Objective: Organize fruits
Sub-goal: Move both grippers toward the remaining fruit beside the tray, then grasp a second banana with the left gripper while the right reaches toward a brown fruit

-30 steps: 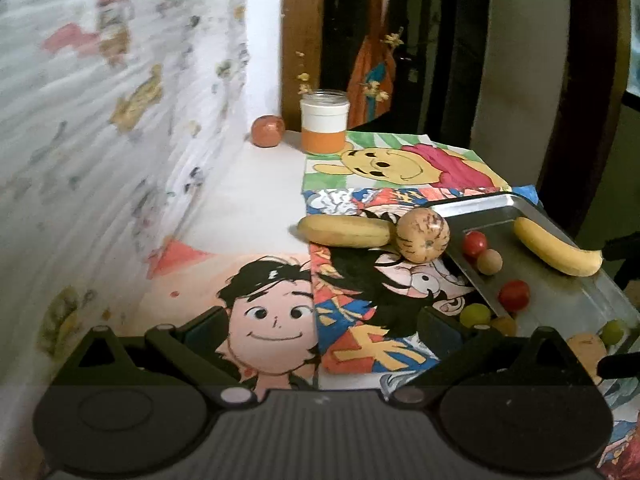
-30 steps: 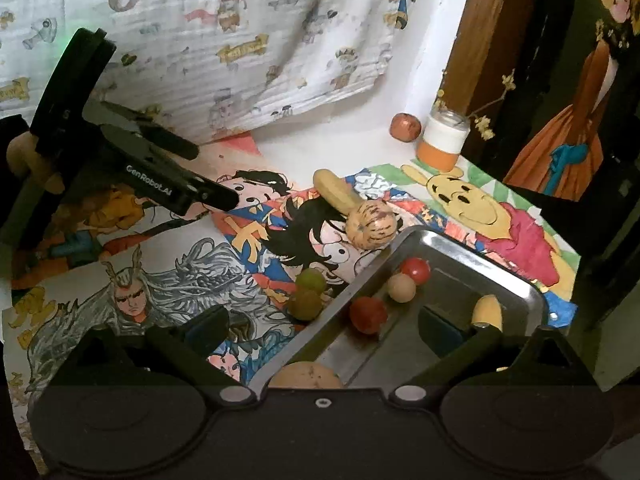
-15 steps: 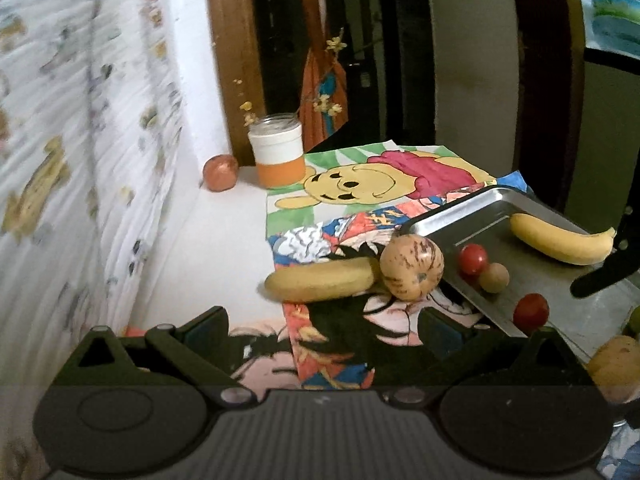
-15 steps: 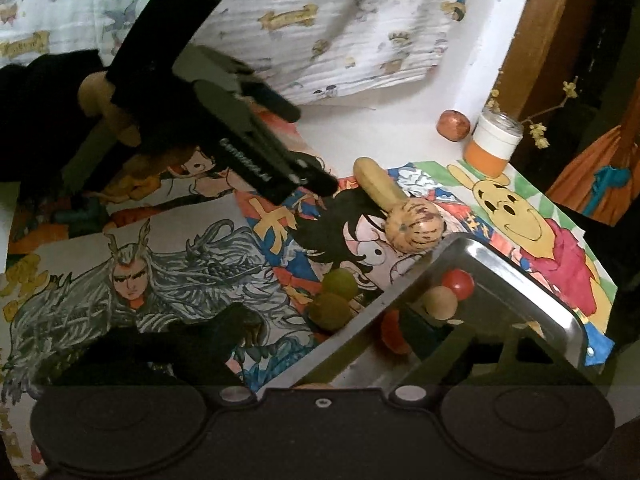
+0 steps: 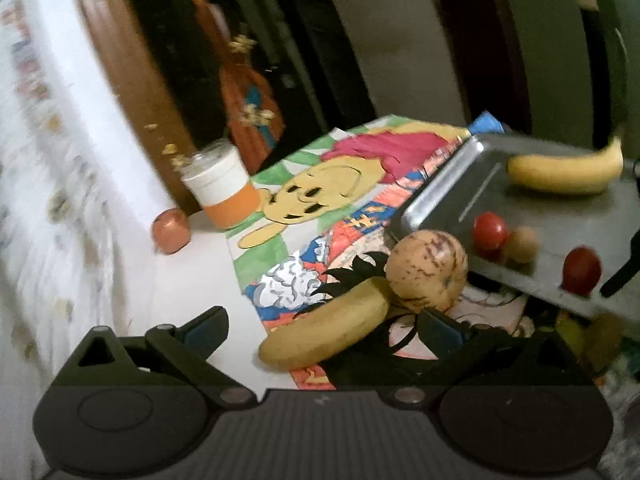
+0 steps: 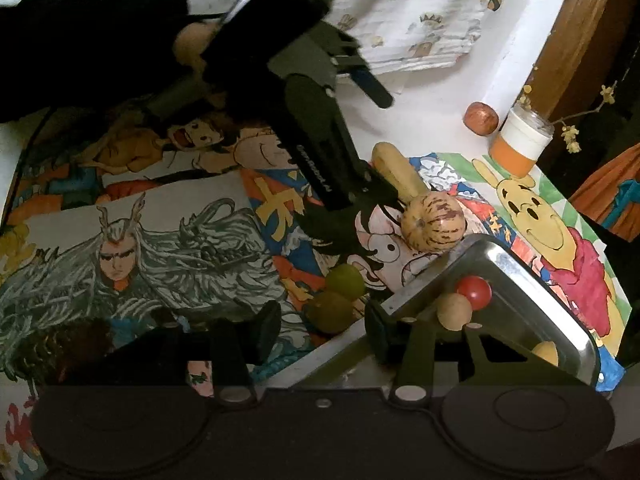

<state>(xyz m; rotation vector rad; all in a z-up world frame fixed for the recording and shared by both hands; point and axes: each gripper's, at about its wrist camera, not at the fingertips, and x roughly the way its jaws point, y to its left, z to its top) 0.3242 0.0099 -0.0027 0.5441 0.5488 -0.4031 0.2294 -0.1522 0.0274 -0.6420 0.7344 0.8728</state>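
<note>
The left gripper (image 5: 320, 330) is open around a banana (image 5: 326, 330) beside the melon (image 5: 426, 268), near the tray (image 6: 532, 300), while the right gripper (image 6: 320, 334) is closing around two green fruits (image 6: 338, 300).

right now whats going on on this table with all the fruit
A person with a hand-held gripper in each hand is sorting fruit into a metal tray. The left hand-held gripper is open, its fingers on either side of a banana lying on the picture mat beside a round speckled fruit. The right hand-held gripper is closing at the tray's near edge; nothing shows between its fingers. Another banana and small red fruits are already in the tray.
</note>
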